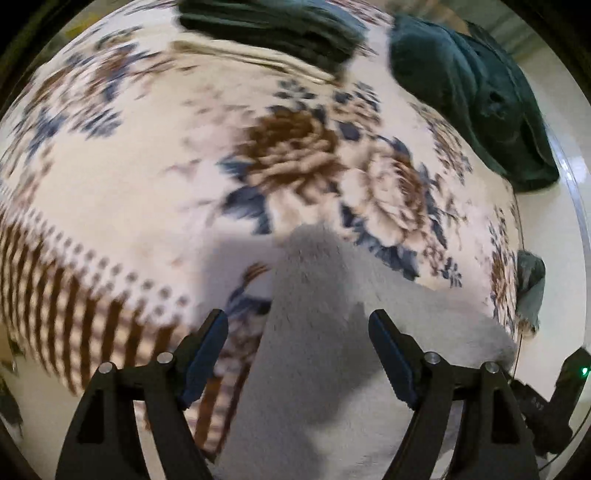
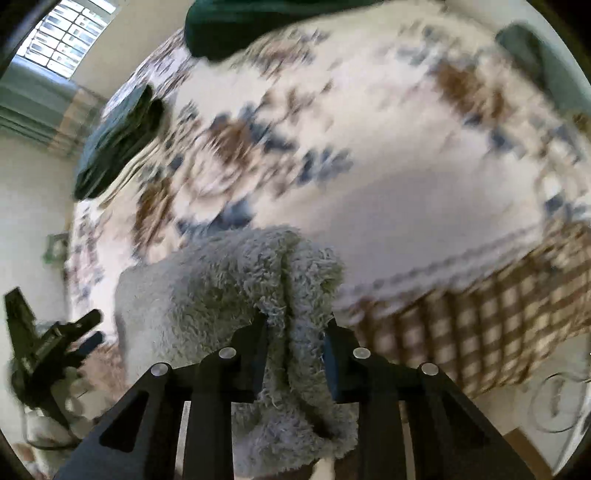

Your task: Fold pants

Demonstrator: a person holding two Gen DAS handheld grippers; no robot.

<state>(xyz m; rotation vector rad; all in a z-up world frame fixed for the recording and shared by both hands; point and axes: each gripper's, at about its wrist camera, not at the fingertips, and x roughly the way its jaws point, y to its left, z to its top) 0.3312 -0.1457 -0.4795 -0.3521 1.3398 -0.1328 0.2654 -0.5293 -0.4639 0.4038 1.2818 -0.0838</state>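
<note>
Surface: cream bed blanket with brown and blue flower print [image 1: 155, 192], checked border along its near edge.
Room: barred window [image 2: 62, 33], right view only.
Writing: none legible.
Pants: fluffy grey fleece pants [image 2: 221, 280], at the blanket's near edge.
Other clothes: dark green garments [image 1: 476, 96] at the far edge.
Left gripper [image 1: 298, 332]: spread, empty.
Right gripper [image 2: 295, 325]: pinching a pants fold.

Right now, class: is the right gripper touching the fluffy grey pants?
Touching. The right wrist view shows the right gripper closed on a bunched fold of the fluffy grey pants.
</note>
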